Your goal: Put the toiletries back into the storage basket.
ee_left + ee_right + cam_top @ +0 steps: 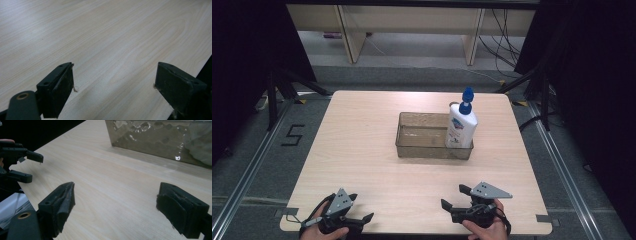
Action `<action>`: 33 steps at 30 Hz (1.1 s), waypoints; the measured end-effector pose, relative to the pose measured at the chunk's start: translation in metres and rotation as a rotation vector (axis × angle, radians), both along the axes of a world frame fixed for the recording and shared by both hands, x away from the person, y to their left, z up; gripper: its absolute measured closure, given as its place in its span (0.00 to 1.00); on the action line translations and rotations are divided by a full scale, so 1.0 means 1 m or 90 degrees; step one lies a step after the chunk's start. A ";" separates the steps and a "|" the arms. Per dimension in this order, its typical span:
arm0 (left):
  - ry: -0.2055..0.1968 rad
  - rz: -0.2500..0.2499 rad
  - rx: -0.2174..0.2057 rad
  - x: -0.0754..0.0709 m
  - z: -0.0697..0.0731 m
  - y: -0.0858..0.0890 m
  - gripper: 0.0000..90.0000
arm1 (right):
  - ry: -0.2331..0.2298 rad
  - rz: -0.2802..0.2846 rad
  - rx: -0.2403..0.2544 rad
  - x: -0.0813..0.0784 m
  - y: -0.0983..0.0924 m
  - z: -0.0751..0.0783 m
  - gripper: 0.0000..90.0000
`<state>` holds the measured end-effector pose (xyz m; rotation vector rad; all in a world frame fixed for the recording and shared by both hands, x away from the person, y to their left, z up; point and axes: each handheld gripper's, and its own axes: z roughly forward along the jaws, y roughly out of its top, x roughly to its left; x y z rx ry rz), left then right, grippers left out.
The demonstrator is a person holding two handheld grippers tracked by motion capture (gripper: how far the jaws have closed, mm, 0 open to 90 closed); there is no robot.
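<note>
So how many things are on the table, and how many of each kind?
Bottles: 1, the white bottle with a blue top, standing in the bin.
Bins: 1, the clear bin.
Claws: 2, the left claw and the right claw, both open near the front edge.
Total: 4

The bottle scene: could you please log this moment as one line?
bottle: upright in bin | left gripper: open, empty | right gripper: open, empty | table: both near front edge

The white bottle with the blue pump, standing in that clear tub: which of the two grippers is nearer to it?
Right. The right gripper sits at the table's near edge, almost straight below the bottle. The left gripper is also at the near edge but far off to the bottle's left. Both are open and empty.
</note>
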<state>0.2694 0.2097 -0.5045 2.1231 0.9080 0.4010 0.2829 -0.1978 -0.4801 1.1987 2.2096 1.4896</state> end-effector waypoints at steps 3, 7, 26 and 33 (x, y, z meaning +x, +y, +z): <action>0.002 -0.001 -0.005 0.000 0.000 -0.001 0.16 | 0.007 0.010 -0.007 -0.002 -0.001 0.001 0.17; -0.001 0.002 -0.003 0.000 0.000 0.000 0.17 | 0.005 0.014 -0.011 -0.003 0.000 -0.001 0.17; 0.001 0.000 -0.002 0.000 0.000 -0.001 0.17 | 0.017 0.022 -0.033 -0.012 0.003 -0.005 0.17; 0.001 0.002 -0.003 0.000 0.000 0.000 0.17 | 0.016 0.027 -0.034 -0.012 0.002 -0.005 0.17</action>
